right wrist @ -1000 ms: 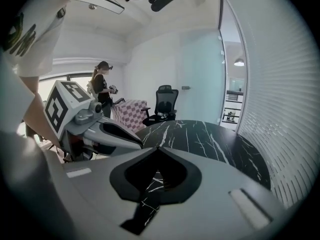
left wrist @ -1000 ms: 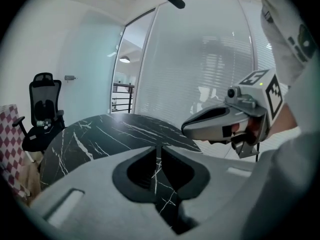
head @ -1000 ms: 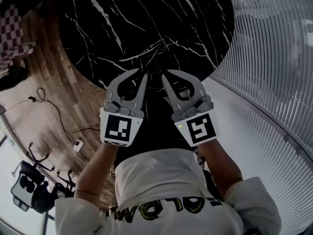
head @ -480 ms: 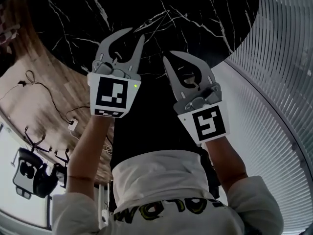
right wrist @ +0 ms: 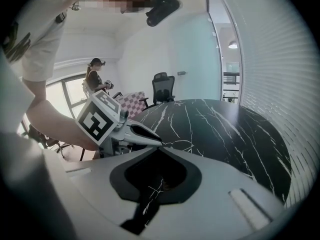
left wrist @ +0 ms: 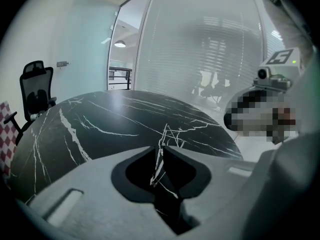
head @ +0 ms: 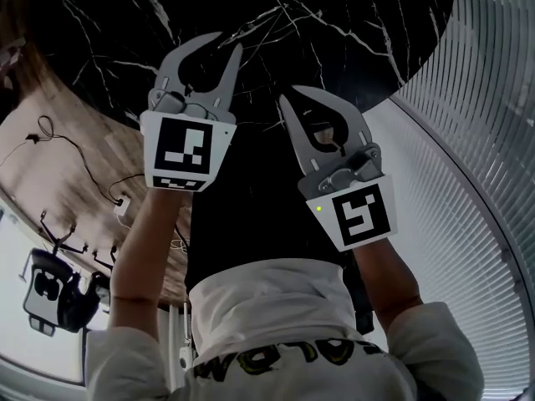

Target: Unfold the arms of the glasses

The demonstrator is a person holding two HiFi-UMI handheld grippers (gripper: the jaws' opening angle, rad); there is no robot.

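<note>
Advanced farther over the table (head: pixel 359 23), the left gripper (head: pixel 231 42) leads the right gripper (head: pixel 286 95); both are clenched on nothing, and no glasses are visible.

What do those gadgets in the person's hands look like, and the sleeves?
The left tool and right tool are pale grey, each with two curved, pointed jaws. Behind the jaws of each sits a white cube with black square markers; the right one shows a small green light. The sleeves are short and white.
</note>
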